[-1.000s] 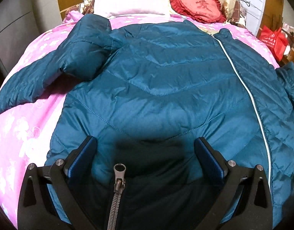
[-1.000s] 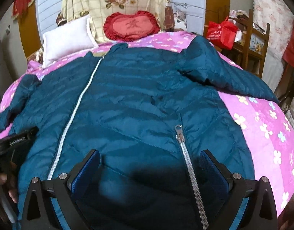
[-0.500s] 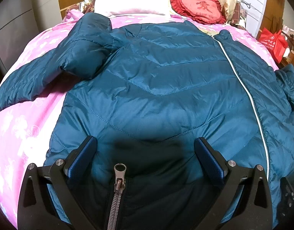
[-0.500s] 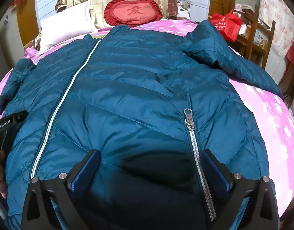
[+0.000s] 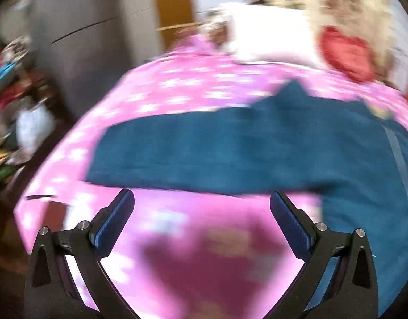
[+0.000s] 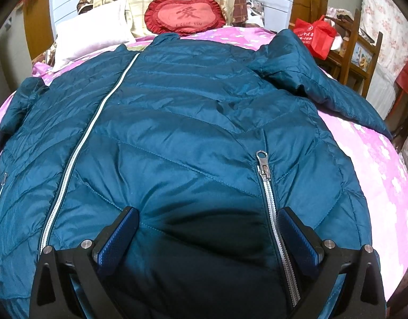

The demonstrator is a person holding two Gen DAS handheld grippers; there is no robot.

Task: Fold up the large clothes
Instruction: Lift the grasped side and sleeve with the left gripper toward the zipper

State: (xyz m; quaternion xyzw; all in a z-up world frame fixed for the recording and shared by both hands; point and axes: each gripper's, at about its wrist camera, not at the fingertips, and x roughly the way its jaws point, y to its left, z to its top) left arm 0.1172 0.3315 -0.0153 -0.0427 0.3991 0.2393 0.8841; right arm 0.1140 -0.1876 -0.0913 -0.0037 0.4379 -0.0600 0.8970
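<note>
A large teal quilted jacket (image 6: 193, 138) lies spread front-up on a pink flowered bedspread (image 6: 377, 175), zipped, with a white centre zip and a silver pocket zip (image 6: 265, 170). My right gripper (image 6: 208, 228) is open and empty, low over the jacket's hem next to the pocket zip. In the blurred left wrist view, the jacket's left sleeve (image 5: 204, 156) stretches across the bedspread (image 5: 177, 93). My left gripper (image 5: 201, 215) is open and empty over bare bedspread, just in front of the sleeve.
A white pillow (image 6: 89, 37) and a red heart cushion (image 6: 185, 16) lie at the head of the bed. A red bag (image 6: 315, 37) and wooden chair (image 6: 363, 53) stand right of the bed. A grey wardrobe (image 5: 92, 34) and clutter (image 5: 15, 93) stand left.
My left gripper has swung fast to the left, off the jacket's body to the left sleeve and bare bedspread; its view is blurred. My right gripper has come lower over the hem.
</note>
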